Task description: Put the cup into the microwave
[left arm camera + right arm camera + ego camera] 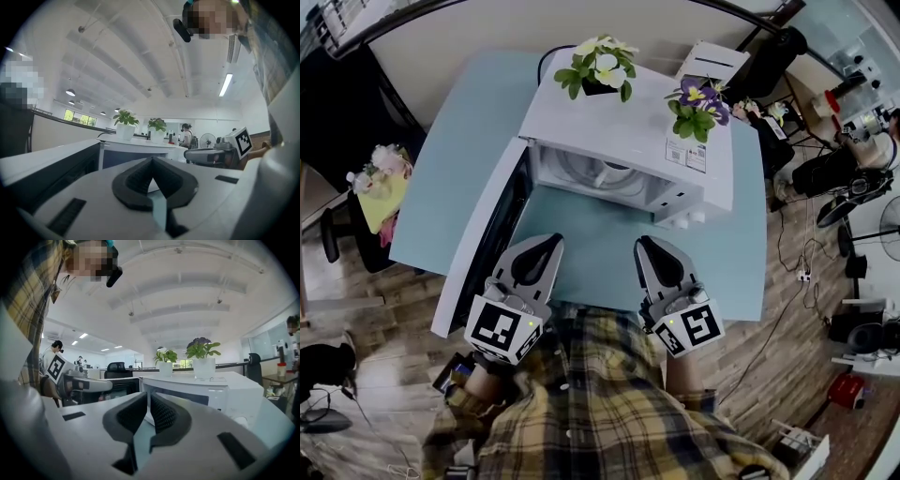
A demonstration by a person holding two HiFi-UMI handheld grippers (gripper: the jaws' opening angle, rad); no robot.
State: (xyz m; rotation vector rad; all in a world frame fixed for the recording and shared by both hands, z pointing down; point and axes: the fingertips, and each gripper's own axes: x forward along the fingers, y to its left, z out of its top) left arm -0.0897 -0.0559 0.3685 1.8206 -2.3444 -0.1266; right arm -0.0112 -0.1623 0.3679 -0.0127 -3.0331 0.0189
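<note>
The white microwave (628,112) stands on the light blue table (459,169) with its door (478,253) swung wide to the left. Deep in its cavity lies a pale round shape (611,169); I cannot tell whether it is the cup or the turntable. No cup shows anywhere else. Both grippers hover level over the table in front of the cavity, apart from the oven. My left gripper (551,242) (151,159) is shut and empty. My right gripper (645,246) (148,395) is all but closed, a thin slit between its pads, nothing in it.
Two potted plants (598,67) (698,105) stand on top of the microwave. The open door juts past the table's left front edge. A chair with a yellow cushion (380,192) sits to the left. Cables and equipment lie on the wooden floor (806,272) at right.
</note>
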